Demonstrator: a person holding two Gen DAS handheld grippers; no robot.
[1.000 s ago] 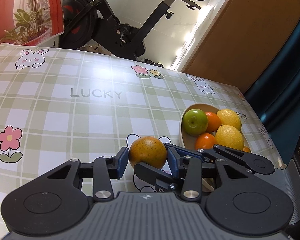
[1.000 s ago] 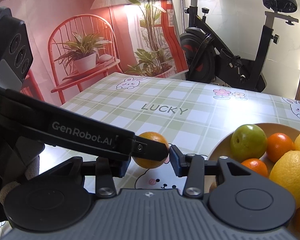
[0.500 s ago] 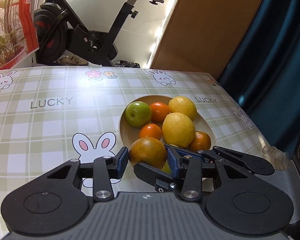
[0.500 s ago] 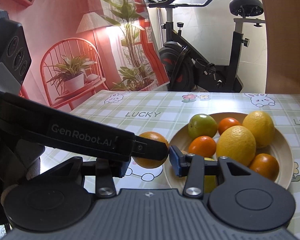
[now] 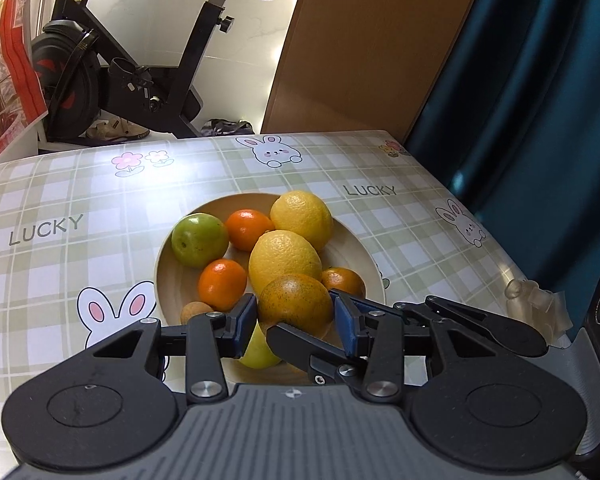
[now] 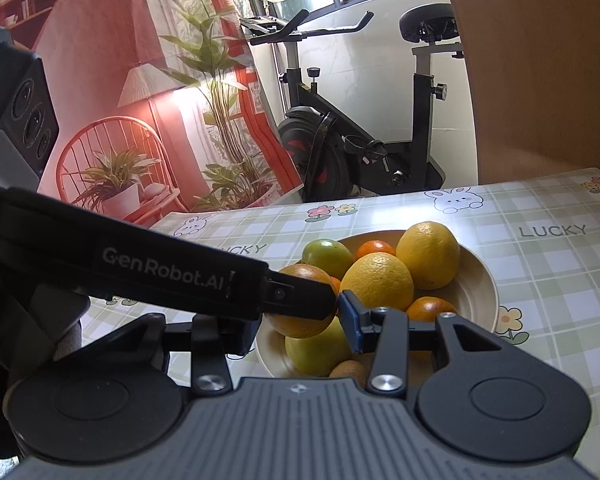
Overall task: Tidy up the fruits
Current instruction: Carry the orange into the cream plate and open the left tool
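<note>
My left gripper [image 5: 295, 318] is shut on a speckled orange [image 5: 295, 307] and holds it above the near side of the cream bowl [image 5: 164, 256]. The bowl holds two lemons [image 5: 284, 262], a green apple [image 5: 199, 239], several small oranges [image 5: 222, 283] and a yellow-green fruit [image 5: 258, 350]. In the right wrist view the same orange [image 6: 300, 322] sits between my right gripper's jaws [image 6: 300, 322], with the left gripper's finger [image 6: 296, 298] crossing in front; the right pads also seem to press it. The bowl [image 6: 482, 280] lies just beyond.
The table has a green checked cloth [image 5: 60, 240] with bunnies and "LUCKY" print. Its right edge [image 5: 496, 248] drops off toward a dark blue curtain. An exercise bike [image 5: 140, 80] and a brown board [image 5: 372, 40] stand behind the table.
Both grippers have carried the orange to the right, from over the bare cloth to over the near part of the bowl. The bowl now sits centred in both views.
</note>
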